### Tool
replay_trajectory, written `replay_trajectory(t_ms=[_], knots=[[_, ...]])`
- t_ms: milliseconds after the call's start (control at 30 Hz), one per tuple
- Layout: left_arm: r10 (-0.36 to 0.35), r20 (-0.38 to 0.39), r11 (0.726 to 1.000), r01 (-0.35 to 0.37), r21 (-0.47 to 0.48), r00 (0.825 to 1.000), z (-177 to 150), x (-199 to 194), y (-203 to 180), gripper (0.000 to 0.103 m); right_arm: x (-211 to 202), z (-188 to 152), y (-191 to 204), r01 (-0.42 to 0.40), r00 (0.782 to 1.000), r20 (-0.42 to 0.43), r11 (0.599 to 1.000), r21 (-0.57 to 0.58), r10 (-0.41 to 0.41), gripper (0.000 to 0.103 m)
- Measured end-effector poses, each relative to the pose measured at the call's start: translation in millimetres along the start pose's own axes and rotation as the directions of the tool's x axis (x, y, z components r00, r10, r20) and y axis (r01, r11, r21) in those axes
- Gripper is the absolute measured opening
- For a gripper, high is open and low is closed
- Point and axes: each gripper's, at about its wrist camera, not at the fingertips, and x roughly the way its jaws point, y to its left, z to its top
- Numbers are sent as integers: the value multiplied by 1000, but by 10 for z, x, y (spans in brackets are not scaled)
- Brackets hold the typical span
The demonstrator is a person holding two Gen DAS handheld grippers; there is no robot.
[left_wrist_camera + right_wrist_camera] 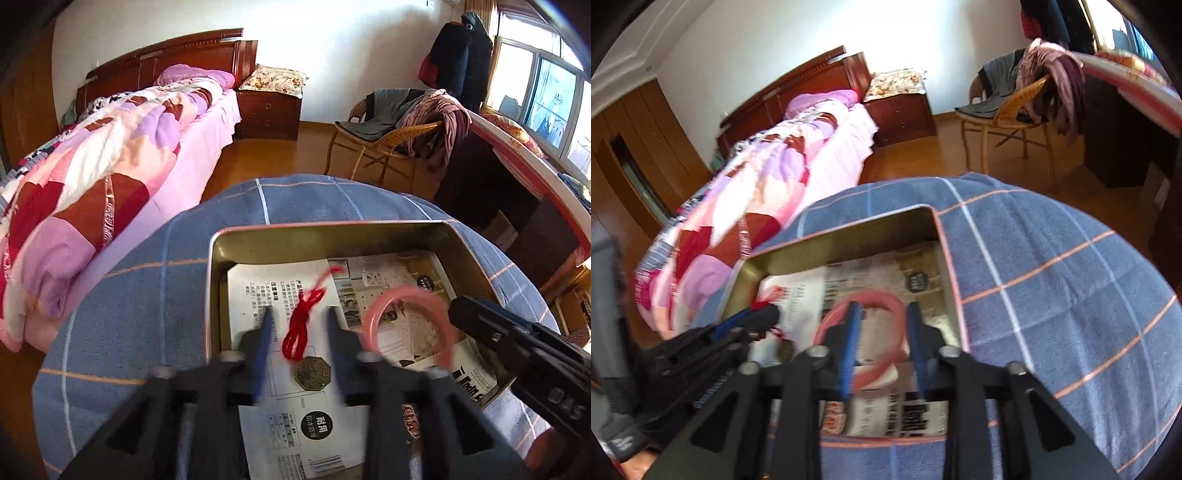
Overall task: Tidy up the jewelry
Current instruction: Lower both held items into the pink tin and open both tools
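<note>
Left gripper (299, 321) fingers spread, straddling red cord (301, 325) and brass octagonal pendant (312, 373), touching neither. Both inside gold tin box (258, 243). Cord soft, light, prone to snagging; pinch at bunched knot. Pendant flat, hard, slippery. Right gripper (882, 317) fingers parted around pink bangle (882, 297); stiff, smooth, possibly brittle; grip rim. Printed Chinese leaflets (258, 288) lining box, "耐用" legible. "DAS" embossed on right gripper. Blue checked cloth (147, 295) underneath.

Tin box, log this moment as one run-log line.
tin box: paper-lined | red cord and coin: in box, between open left gripper jaws | pink bangle: in box | right gripper: open over it
</note>
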Motion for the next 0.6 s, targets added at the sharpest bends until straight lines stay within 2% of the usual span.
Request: replay_trajectory(t_ms=[33,67,100,167,300,467,600], knots=[[2,8,1000,-2,1,1000,11,-47,-16,56,-60,13,12,8,1000,18,1000,-2,-8,44],[2,28,1000,-2,0,1000,17,-128,-23,66,-155,22,25,19,999,40,1000,-11,-18,44],[13,46,1000,-13,-2,999,35,-188,-30,70,-231,28,33,23,998,53,1000,-17,-22,44],[37,80,999,-37,6,996,47,-340,-19,70,-347,42,20,25,997,69,1000,-17,-23,44],[34,94,999,-33,-8,995,-47,-620,50,70,-596,-40,16,52,995,85,998,-40,-49,44],[24,102,998,-17,-68,995,-300,-984,154,70,-753,-268,-34,75,996,58,996,-54,-72,44],[18,112,998,-11,-66,994,-554,-1233,157,70,-883,-480,-130,59,998,21,997,-50,-58,44]])
